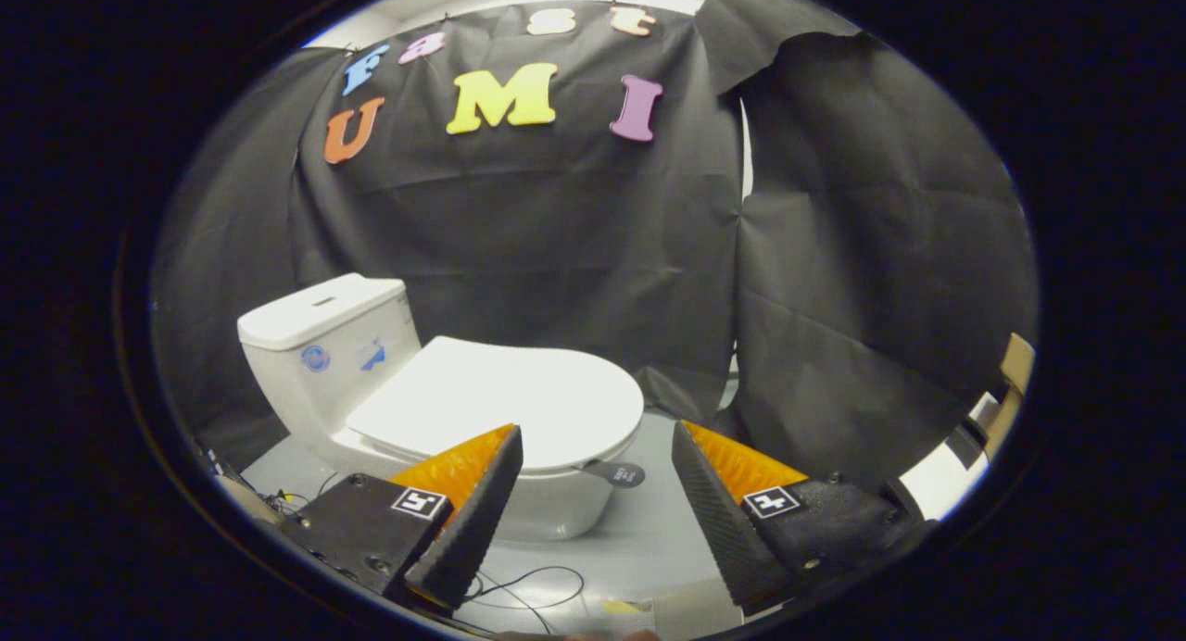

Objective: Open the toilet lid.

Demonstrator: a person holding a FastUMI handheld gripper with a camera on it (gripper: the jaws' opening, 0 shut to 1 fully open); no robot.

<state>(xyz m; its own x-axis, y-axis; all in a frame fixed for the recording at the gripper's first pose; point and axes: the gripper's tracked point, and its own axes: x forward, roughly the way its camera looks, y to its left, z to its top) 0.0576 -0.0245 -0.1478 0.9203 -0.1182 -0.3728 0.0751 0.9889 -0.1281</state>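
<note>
Jaws: released, the two ridged black fingers [482, 502] spread wide with nothing between them; the gripper [598, 437] hangs in the air short of the toilet.
Between the jaws: bare grey floor [639, 548] and a loose thin cable [528, 585] lying on it.
Lid tab: a small dark tab [619, 474] sticks out from under the lid's front edge, just ahead of the gap between the jaws and nearer the left finger.
Toilet lid: white, closed flat on the bowl [556, 511], the toilet lid [505, 400] sits just beyond the left finger, whose tip overlaps its near rim from here; the right finger stands well apart from it.
Tank: the white tank [324, 345] rises behind the lid, toward the booth's back wall.
Handling, as I judge it: the lid looks like rigid, smooth plastic, fairly light, pivoting at the tank end; glossy, so likely slippery to pinch.
Where to hold: the front rim or the tab, far from the hinge, looks the best purchase.
</note>
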